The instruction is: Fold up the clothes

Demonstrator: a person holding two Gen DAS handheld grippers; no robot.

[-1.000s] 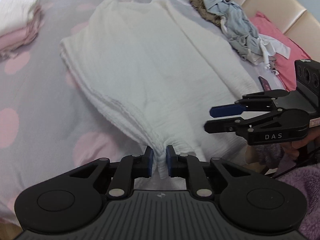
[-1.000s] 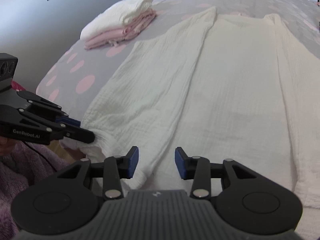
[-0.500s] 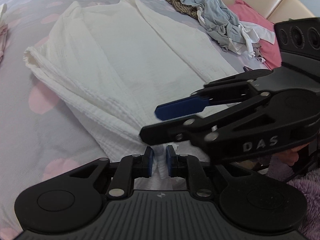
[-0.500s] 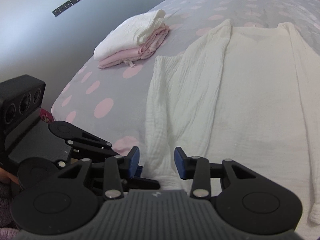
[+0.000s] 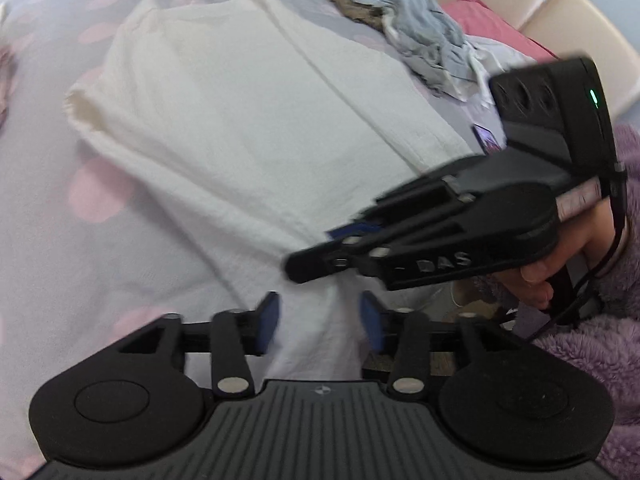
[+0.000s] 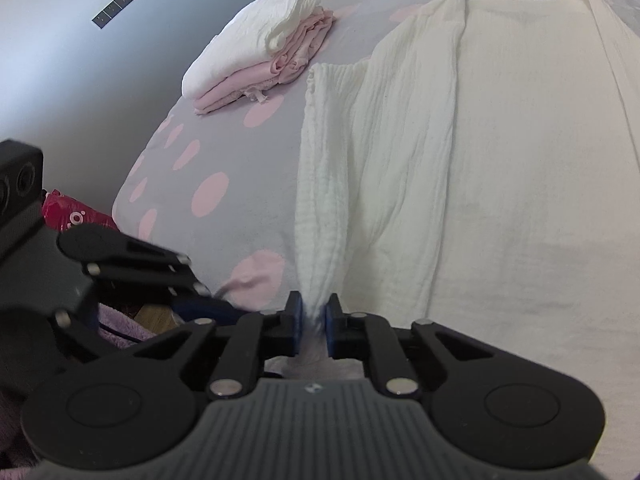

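Lying spread across the bed (image 6: 224, 152), a cream garment (image 5: 248, 120), its one long side already turned inward over the body, the near end of that folded strip bunching up toward the bed's edge. Judging by the layout, sitting at an early fold only: further folds down to a compact bundle still to come. Resting farther up the bed, a finished stack of folded clothes (image 6: 256, 52), white on pink; waiting on the far side, a heap of unfolded clothes (image 5: 412, 28), so more pieces left to do.

Passing the strip's end from one claw to the other. Right claw (image 6: 313, 320) having just been closing, now pinching the gathered cloth tightly between its blue pads. Left claw (image 5: 320, 322) having just been opening, now standing released about halfway, cloth still lying between the pads without being pressed. Holding the right claw's handle, a person's hand (image 5: 560, 256) in a purple fleece sleeve.
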